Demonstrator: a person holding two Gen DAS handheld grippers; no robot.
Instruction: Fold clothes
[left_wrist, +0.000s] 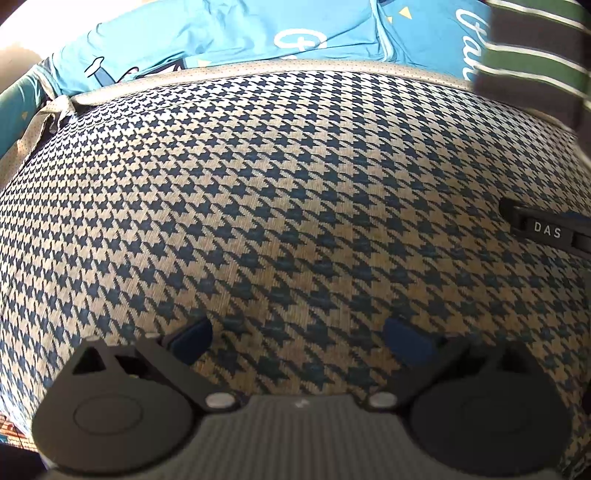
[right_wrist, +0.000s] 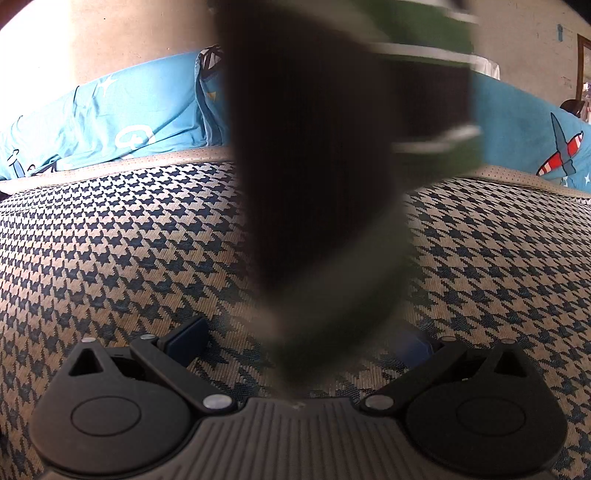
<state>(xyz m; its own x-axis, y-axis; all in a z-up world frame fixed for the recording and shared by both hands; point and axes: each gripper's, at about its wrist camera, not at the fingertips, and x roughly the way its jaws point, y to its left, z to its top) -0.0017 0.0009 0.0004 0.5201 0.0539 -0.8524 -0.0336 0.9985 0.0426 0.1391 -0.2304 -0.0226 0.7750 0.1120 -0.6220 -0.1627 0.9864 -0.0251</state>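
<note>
Left tool: black plastic showing; blue fingertip pads; round black side housings; silver rivets gleaming at the pivots; ribbed grey centre plate.
Right tool: looking identical; blue pads; silver rivets; ribbed grey plate.

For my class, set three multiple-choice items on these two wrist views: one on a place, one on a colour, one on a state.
1. Where in the left wrist view is the dark striped garment?
A. upper right
B. lower left
C. centre

2. What colour is the printed bedding behind the houndstooth cushion?
A. red
B. turquoise blue
C. yellow

3. How do the left tongs stand?
A. shut on the garment
B. shut on nothing
C. open

Answers: 1 A, it hangs into the top right corner. 2 B, blue cloth with white lettering lies along the far edge. 3 C, the blue pads sit wide apart over bare cushion.
</note>
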